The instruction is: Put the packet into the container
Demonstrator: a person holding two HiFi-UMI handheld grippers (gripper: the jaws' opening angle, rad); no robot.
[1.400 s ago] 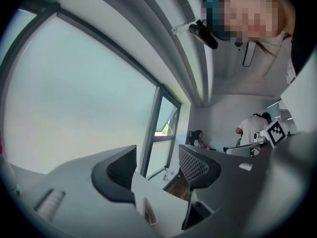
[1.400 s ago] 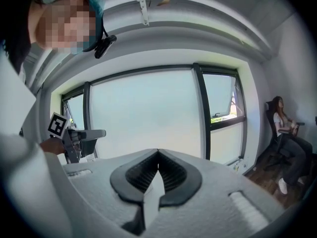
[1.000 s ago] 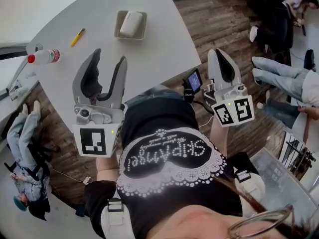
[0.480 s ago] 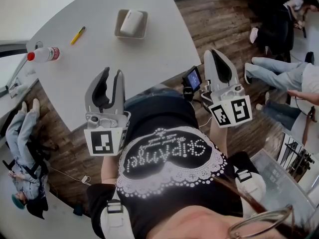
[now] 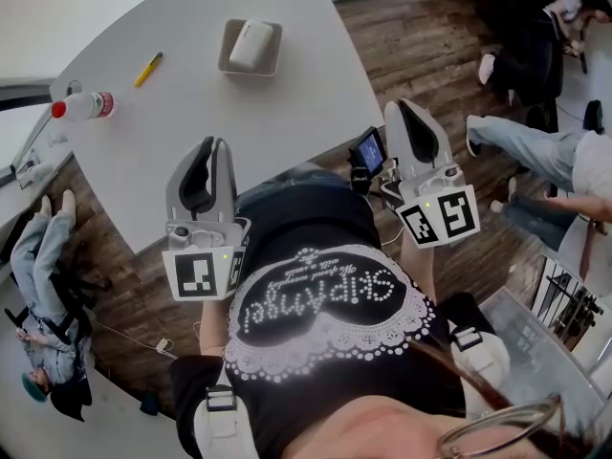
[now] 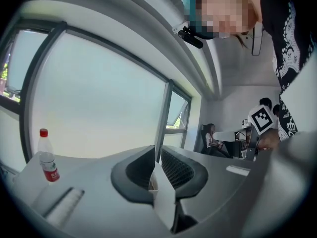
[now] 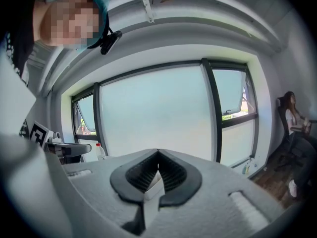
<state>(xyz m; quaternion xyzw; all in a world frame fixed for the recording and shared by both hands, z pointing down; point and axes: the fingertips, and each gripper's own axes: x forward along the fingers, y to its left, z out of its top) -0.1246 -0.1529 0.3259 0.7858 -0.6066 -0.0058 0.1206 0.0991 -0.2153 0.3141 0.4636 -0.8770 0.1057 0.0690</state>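
Note:
A white packet [image 5: 252, 43] lies inside the shallow beige container [image 5: 227, 60] at the far side of the grey table [image 5: 287, 113]. My left gripper [image 5: 211, 147] hovers over the table's near edge, well short of the container. Its jaws have just been closing and now stand shut with nothing between them, as the left gripper view also shows [image 6: 157, 155]. My right gripper [image 5: 407, 109] hangs off the table's right edge over the wooden floor, shut and empty; its jaws meet in the right gripper view [image 7: 158, 155].
A yellow pen [image 5: 148, 69] and a red-capped water bottle [image 5: 84, 108] lie at the table's left; the bottle [image 6: 48, 157] also shows in the left gripper view. People sit around the room [image 5: 535, 36]. Large windows [image 7: 158, 113] fill both gripper views.
The left gripper's jaws went from wide open to shut with nothing in them, and it drew back toward the table's near edge. The right gripper barely shifted.

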